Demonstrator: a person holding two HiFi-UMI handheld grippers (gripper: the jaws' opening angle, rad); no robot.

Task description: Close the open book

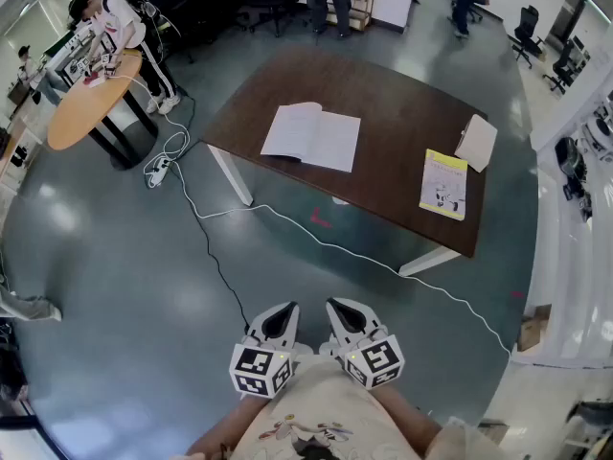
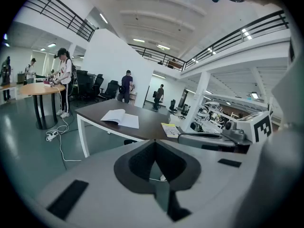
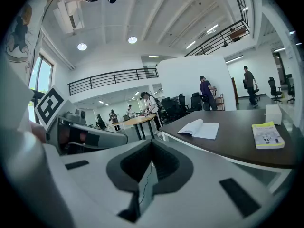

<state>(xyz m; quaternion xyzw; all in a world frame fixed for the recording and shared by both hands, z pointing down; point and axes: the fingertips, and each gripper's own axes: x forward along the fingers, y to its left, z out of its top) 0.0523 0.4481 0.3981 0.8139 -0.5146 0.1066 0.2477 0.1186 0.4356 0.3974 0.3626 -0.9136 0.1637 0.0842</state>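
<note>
Closest in, low in the head view, the left gripper [image 1: 274, 320] and the right gripper [image 1: 346, 315] sit side by side over the grey floor [image 1: 115, 257], just apart from each other, both tipped a little downward and aimed toward the table [image 1: 393, 113]. In its own view each claw is pinched together at the tips with nothing caught between them, only floor showing through the small gap behind the tips.

A white cable [image 1: 316, 242] snakes over the floor between the grippers and the table and runs left to a power strip [image 1: 158, 171].

The dark brown table stands well apart from both claws. The open book [image 1: 311, 135] lies flat on it, pages up, toward the left end and nearer the far edge. Its spread runs lengthwise along the table's long side, dipping slightly to the right in the head view. The fold crosses that, running from the far edge toward the near one, and the left page bows up near the fold.

Toward the table's right end lie a yellow booklet [image 1: 443, 183] and, just beyond it, a pale notebook [image 1: 476, 142], both well apart from the open book.

Farther left stands a round wooden table [image 1: 81, 103] with a person [image 1: 120, 22] leaning over it.
</note>
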